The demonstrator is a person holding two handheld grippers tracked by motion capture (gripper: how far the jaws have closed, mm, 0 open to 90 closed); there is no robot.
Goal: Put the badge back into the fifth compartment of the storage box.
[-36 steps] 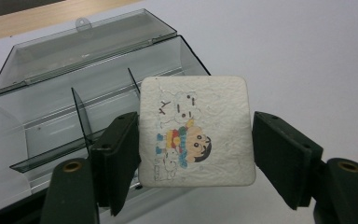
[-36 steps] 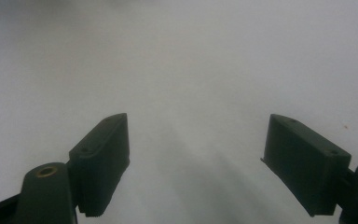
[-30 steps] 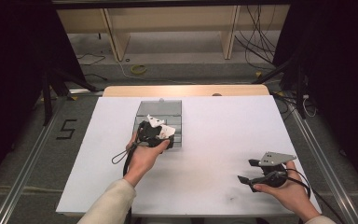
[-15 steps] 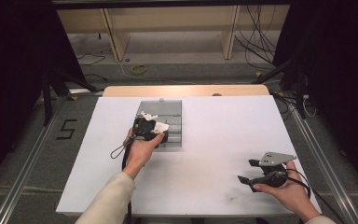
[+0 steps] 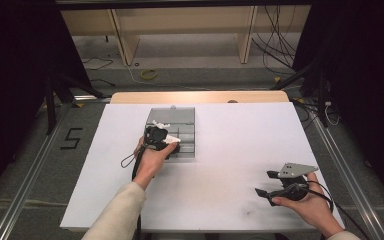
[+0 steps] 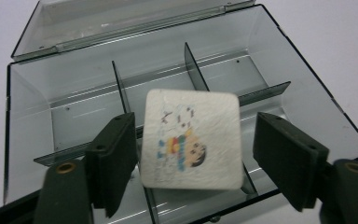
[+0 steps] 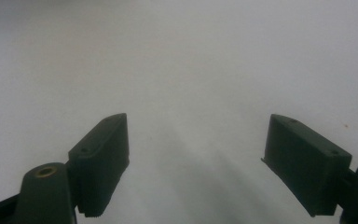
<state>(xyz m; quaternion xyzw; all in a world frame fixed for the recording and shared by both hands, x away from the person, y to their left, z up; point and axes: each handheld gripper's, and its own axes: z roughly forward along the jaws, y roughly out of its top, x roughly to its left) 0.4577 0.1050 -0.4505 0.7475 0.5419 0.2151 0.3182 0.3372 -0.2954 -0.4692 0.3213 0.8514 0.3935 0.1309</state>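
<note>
You are holding the left claw (image 6: 193, 158) over the near edge of the compartment box (image 6: 70, 98), which is sitting open on the white worktop (image 5: 230, 145) left of centre, its lid (image 6: 121, 18) folded back on the far side. The jaws are standing spread. The white square tile (image 6: 191, 140) is lying between them: its left edge is touching or almost touching the left jaw, and a clear gap is separating its right edge from the right jaw, so the claw is not gripping it. Its outline is blurring slightly, and you cannot tell from these views whether it is resting on a divider or dropping free.

The relation governing the coming move: the tile is sitting directly ahead of the left claw, above the near row of compartments and astride the divider (image 6: 121, 93) that is separating the left compartment from the middle one. Which of the two it is going to settle into cannot be judged. The tile has no long axis; it is square with rounded corners, and it is turning its flat face toward the camera.

The tile is showing a matte, fibrous white face with a small multicoloured cartoon print near its centre.

Your right claw (image 5: 275, 184) is resting well apart, near the right front corner of the worktop, jaws released and holding nothing. Your left hand is by far the nearer to the box
</note>
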